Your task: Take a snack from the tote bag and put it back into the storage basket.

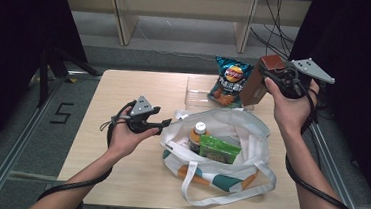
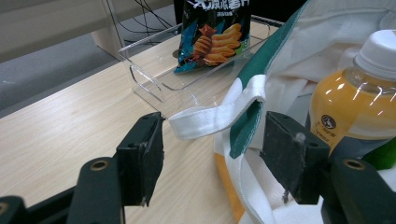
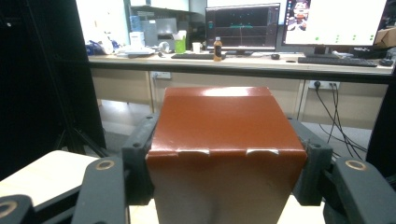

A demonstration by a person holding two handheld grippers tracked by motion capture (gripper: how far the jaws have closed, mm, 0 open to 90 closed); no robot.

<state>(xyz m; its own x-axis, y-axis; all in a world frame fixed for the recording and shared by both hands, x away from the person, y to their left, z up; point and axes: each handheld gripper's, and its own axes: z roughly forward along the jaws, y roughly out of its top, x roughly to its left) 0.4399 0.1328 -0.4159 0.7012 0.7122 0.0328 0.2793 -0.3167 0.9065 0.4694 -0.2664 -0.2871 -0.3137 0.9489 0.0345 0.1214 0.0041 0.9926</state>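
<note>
Glossy brown cardboard box (image 3: 224,140), white cloth tote bag (image 1: 252,127), clear plastic tray (image 2: 154,70), pale matt wood-grain table (image 1: 121,129)

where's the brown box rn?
The brown box is clamped in the right gripper, held up above the table's far right corner in the high view, just right of the chip bag.

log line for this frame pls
right gripper: shut on brown box, raised | left gripper: open around bag handle | tote bag: bottle, green packet inside

A pale wooden table (image 1: 121,129) stands on grey floor (image 1: 15,136); beyond it, a long desk (image 3: 233,65) carries lit monitors (image 3: 243,25), dark surroundings.
</note>
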